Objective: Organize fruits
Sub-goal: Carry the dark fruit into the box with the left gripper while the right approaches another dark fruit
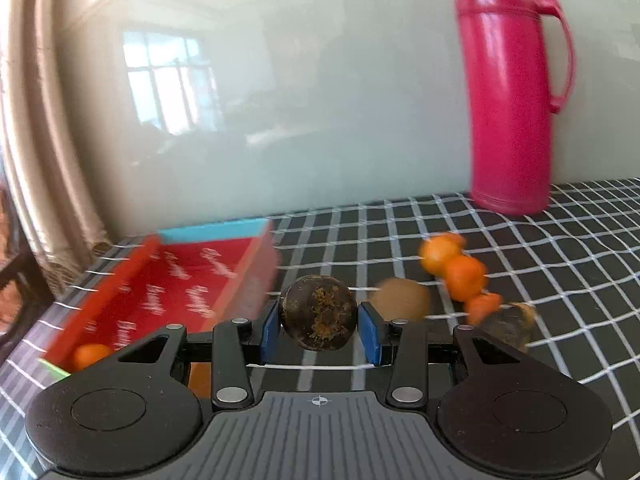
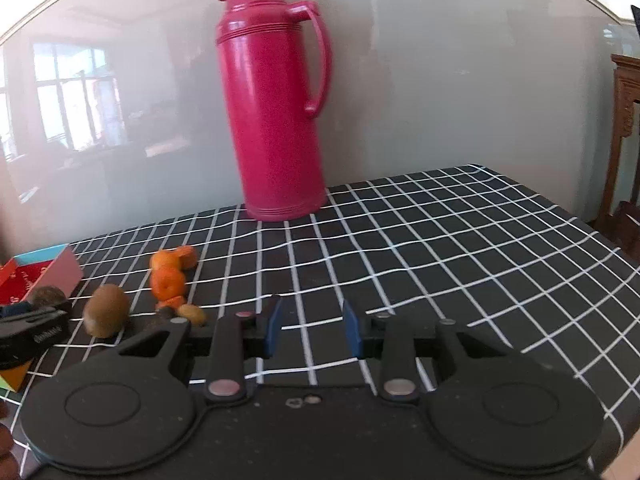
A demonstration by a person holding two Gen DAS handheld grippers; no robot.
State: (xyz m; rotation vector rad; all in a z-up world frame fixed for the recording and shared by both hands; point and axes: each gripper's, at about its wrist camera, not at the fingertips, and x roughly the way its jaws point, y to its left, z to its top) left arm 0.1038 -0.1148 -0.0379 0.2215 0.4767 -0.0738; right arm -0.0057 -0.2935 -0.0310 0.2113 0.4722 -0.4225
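My left gripper (image 1: 318, 326) is shut on a dark brown round fruit (image 1: 318, 312), held between its blue pads just above the checked cloth. To its left lies an open red box (image 1: 180, 280) with an orange (image 1: 90, 354) in its near corner. A kiwi (image 1: 400, 298), three oranges in a row (image 1: 464, 276) and another dark fruit (image 1: 508, 324) lie to the right of it. In the right wrist view my right gripper (image 2: 312, 330) stands open over bare cloth with nothing between its fingers. The kiwi (image 2: 106, 310) and oranges (image 2: 168, 280) lie to its left.
A tall pink thermos jug (image 2: 272, 100) stands at the back against the glossy wall. The black-and-white checked tablecloth (image 2: 440, 240) stretches right to the table edge, with carved wooden furniture (image 2: 624, 120) beyond it. A small yellowish fruit (image 2: 192, 314) lies by the oranges.
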